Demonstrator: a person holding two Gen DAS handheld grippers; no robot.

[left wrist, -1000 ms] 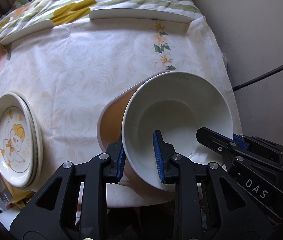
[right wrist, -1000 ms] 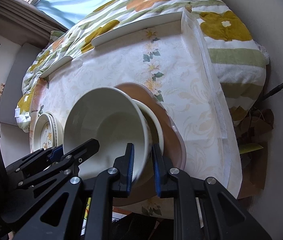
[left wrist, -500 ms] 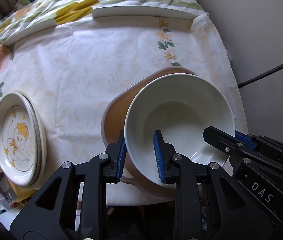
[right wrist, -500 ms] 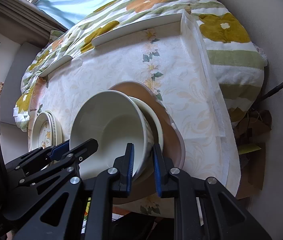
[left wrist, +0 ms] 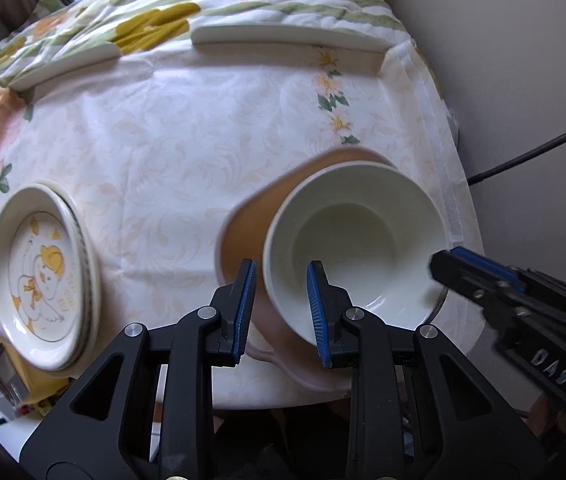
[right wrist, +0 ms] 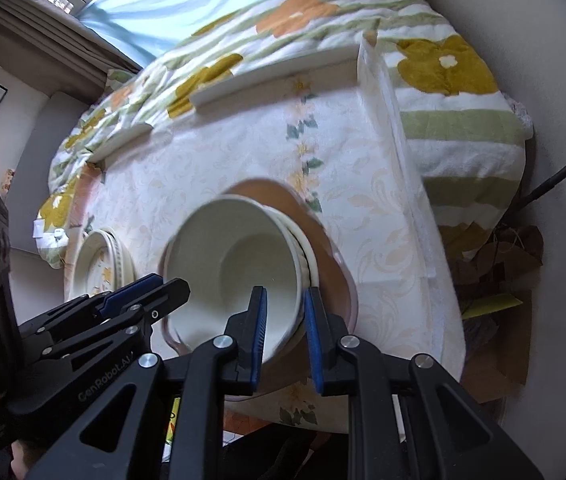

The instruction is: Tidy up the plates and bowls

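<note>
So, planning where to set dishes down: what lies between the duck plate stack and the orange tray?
Only bare floral tablecloth separates the stacked duck-print plates from the orange plastic tray, shown clearest in the left wrist view.

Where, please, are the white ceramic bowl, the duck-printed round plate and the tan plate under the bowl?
white ceramic bowl (left wrist: 347,240): left wrist view, inner floor.
duck-printed round plate (left wrist: 43,280): left wrist view, printed centre.
tan plate (left wrist: 243,232): left wrist view, exposed left part.
</note>
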